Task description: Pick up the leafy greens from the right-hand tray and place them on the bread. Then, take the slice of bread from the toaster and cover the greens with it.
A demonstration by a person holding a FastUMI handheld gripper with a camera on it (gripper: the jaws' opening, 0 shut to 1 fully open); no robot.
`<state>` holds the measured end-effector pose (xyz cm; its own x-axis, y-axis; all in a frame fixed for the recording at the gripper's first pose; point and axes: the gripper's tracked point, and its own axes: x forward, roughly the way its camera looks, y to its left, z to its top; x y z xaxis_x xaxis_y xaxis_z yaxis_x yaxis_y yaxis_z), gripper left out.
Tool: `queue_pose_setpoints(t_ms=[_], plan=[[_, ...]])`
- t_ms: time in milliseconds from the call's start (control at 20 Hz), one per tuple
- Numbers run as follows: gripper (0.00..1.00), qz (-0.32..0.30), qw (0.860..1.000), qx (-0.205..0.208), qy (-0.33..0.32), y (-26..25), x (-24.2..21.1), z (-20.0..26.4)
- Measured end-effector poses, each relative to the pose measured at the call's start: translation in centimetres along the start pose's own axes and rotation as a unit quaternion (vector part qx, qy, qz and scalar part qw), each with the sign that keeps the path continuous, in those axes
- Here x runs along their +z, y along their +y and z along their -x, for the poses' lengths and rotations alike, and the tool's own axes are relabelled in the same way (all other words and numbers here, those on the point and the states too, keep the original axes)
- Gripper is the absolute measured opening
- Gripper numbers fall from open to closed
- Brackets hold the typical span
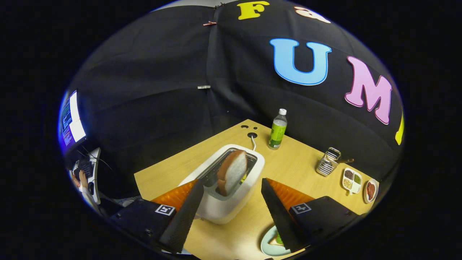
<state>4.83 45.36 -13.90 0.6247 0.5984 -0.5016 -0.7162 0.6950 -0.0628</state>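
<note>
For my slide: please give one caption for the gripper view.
Open gripper approaches bread slice standing in toaster.

1. White toaster (pixel 231 202) holds a brown-crusted, white-faced slice of bread (pixel 232 171)
2. Light wood table (pixel 299 166)
3. Green bottle (pixel 277 130) with a white cap
4. Pale green plate (pixel 269 245)

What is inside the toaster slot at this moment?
One slice of bread stands tilted in the slot of the white toaster, its upper half sticking out. Its lower part is hidden inside the slot. The open gripper hovers with one finger on each side of the toaster.
</note>
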Motion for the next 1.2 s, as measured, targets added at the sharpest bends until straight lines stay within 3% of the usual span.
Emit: queue_pose_setpoints(t_ms=[200,500,600,800,900,1050,1200], plan=[[1.00,0.018,1.000,-0.019,0.008,0.4,0.2,-3.3],[0.95,-0.018,0.999,-0.040,0.018,0.4,0.1,-6.9],[0.89,-0.030,0.998,-0.042,0.020,0.0,0.2,-7.6],[0.67,-0.027,0.997,-0.058,0.036,-0.8,-0.6,-8.3],[0.67,-0.016,0.997,-0.065,0.046,-1.2,-1.2,-8.6],[0.40,-0.006,0.996,-0.068,0.054,-1.2,-1.6,-8.4],[0.25,-0.017,0.996,-0.069,0.060,-1.3,-1.8,-8.2]])
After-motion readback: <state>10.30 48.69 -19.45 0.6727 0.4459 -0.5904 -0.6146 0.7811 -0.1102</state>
